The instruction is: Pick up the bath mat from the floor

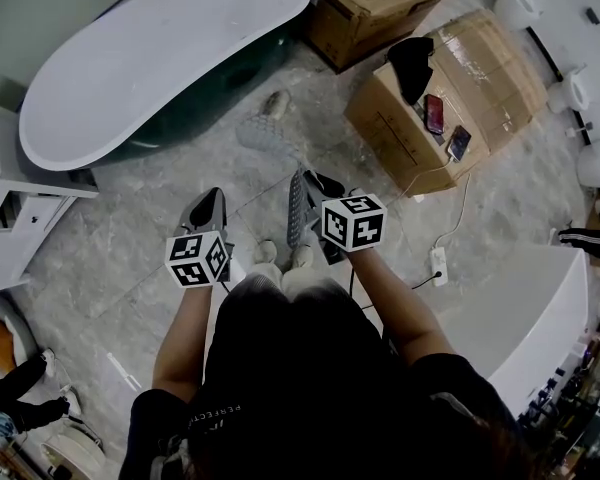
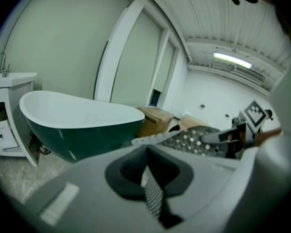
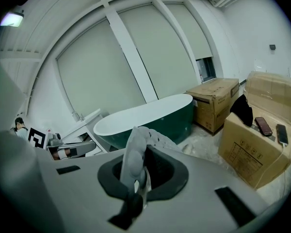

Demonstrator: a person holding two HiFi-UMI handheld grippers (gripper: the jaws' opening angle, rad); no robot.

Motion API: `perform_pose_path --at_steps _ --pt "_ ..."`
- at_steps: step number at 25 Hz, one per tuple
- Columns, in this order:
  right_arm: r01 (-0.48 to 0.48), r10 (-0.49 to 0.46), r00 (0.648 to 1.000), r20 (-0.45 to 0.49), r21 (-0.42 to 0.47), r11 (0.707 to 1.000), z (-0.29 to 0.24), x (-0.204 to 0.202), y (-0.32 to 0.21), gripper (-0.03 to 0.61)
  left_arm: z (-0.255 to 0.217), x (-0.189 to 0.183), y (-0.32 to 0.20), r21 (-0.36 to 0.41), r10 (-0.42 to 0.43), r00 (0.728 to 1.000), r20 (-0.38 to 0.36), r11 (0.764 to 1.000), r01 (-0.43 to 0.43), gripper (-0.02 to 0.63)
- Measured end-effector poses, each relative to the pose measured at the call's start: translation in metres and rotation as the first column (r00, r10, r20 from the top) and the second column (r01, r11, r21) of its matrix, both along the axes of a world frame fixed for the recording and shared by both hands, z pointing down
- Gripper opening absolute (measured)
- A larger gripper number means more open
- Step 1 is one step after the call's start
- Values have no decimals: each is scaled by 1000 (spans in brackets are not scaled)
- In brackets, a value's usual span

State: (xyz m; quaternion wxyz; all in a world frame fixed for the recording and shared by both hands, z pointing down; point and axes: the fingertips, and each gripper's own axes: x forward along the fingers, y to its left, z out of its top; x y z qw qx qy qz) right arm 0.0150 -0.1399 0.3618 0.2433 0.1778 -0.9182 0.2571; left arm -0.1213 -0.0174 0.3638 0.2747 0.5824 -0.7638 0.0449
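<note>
Grey marbled flooring (image 1: 100, 258) is being shown in the head view, with a green bathtub (image 1: 160, 48) at the upper left and cardboard boxes (image 1: 460, 98) at the upper right. The left gripper (image 1: 210, 208) and the right gripper (image 1: 310, 190) are being held side by side above the person's feet. The bath mat (image 1: 296, 210) is being seen as a dotted grey strip at the right jaws; whether its far part is touching the floor cannot be told. In the left gripper view, the jaws are being clamped on a thin textured edge, judged to be the mat's. The mat's studded underside (image 2: 189, 141) is being stretched across toward the other gripper. In the right gripper view, the jaws are being pinched tight on a raised fold of the mat (image 3: 136, 152). For the lift to go well, both grips should be kept firm. Both ends should be raised together and level, so that no corner is dragged or pulled free.
</note>
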Motion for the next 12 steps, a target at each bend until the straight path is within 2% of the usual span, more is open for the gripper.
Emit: perform_pose_path --at_steps 12 --pt "-33 34 999 -36 12 999 4 14 -9 11 -2 -5 -3 7 -10 1000 -6 1000 10 5"
